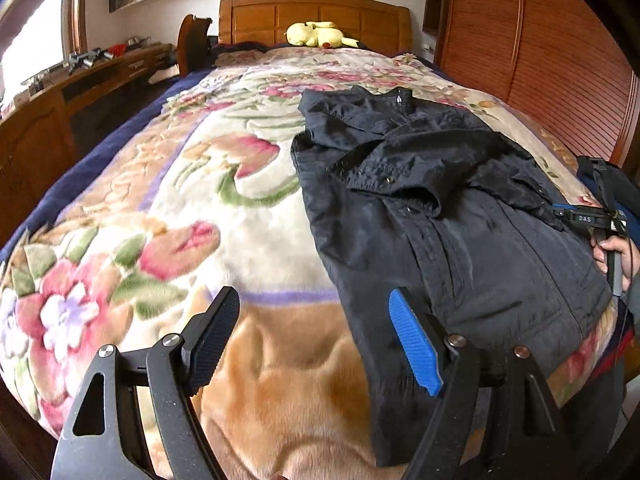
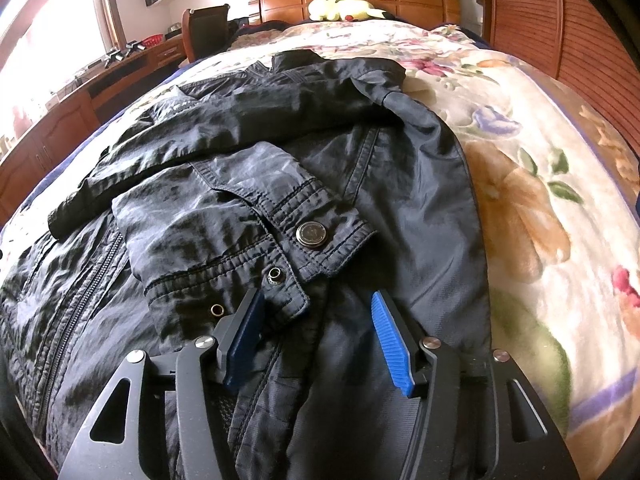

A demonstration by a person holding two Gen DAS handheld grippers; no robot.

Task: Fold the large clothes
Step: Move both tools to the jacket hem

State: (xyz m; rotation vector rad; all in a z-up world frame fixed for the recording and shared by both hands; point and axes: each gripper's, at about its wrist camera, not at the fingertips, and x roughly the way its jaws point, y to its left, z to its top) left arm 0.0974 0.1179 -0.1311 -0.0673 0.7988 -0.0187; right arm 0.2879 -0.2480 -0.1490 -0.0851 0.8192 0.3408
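Observation:
A dark navy jacket (image 1: pixel 440 208) lies front-up on the floral blanket (image 1: pixel 160 216), collar toward the headboard, both sleeves folded across its chest. My left gripper (image 1: pixel 316 320) is open and empty, hovering at the jacket's lower left hem. The right gripper (image 1: pixel 592 220) shows at the jacket's right edge, held by a hand. In the right wrist view the jacket (image 2: pixel 280 152) fills the frame. My right gripper (image 2: pixel 320 316) is open just above it, beside the sleeve cuff (image 2: pixel 312 236) with its metal snap; its fingers hold nothing.
A yellow plush toy (image 1: pixel 316 34) lies by the wooden headboard (image 1: pixel 312 16). A wooden desk (image 1: pixel 100 72) and a chair (image 1: pixel 192 40) stand left of the bed. A slatted wooden wardrobe (image 1: pixel 540 60) runs along the right.

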